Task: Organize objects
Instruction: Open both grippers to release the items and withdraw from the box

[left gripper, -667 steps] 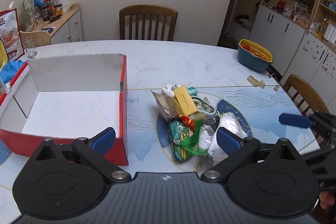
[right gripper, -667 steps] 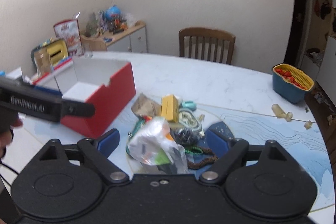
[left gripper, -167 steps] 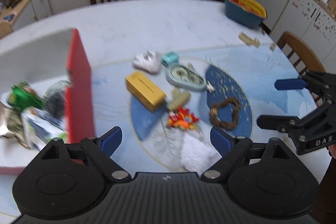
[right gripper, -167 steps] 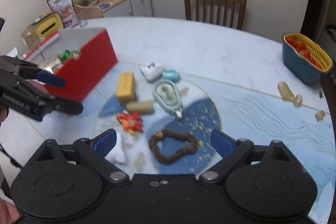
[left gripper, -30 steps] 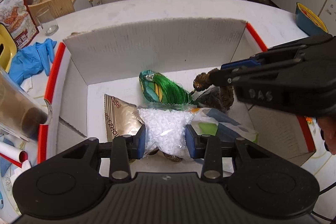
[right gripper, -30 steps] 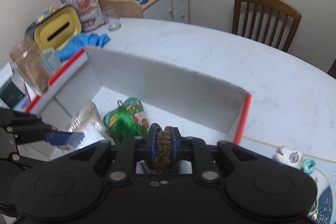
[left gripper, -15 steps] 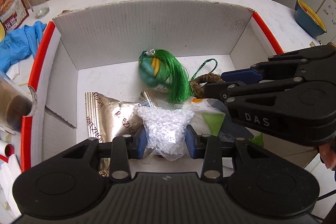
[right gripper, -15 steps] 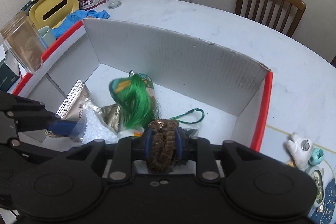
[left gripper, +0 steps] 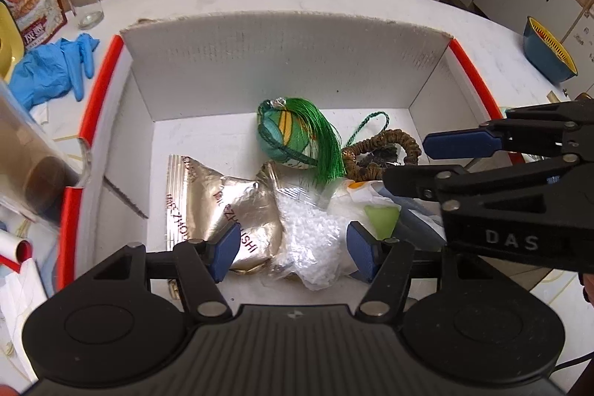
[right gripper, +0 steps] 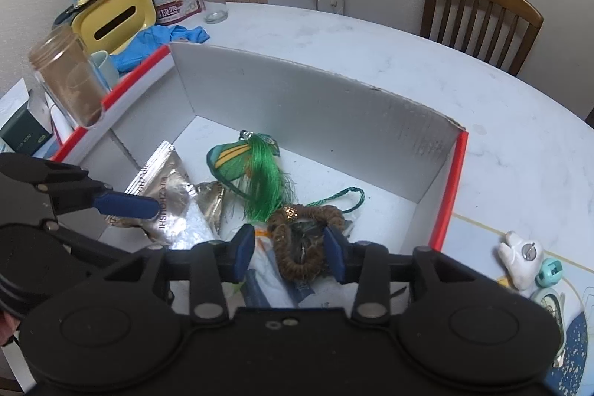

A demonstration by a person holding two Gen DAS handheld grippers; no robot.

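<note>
Left wrist view: the left tongs (left gripper: pixel 289 253) are seen spread wide over the near part of the red box (left gripper: pixel 102 77), w/ the clear bag of white pellets (left gripper: pixel 310 240) lying loose between the 2 pads, not gripped. A silver foil packet (left gripper: pixel 208 199) lies to its left on the box floor, and a green tasselled pouch (left gripper: pixel 297 138) sits farther in, near the middle. The brown bead loop (left gripper: pixel 386 145) rests just right of the pouch, beside a white plastic bag (left gripper: pixel 371 199). The right tongs (left gripper: pixel 445 154) are seen entering from the right, above the loop.

Right wrist view: the right tongs (right gripper: pixel 289 251) are also held wide, pads on either side of the bead loop (right gripper: pixel 300 240) w/o pinching it; the loop lies on the bag pile inside the box (right gripper: pixel 451 180). On the table (right gripper: pixel 371 62), right of the box, a white figurine (right gripper: pixel 518 260) and a small teal item (right gripper: pixel 551 271) are left out. Blue gloves (right gripper: pixel 163 38) lie far left.
</note>
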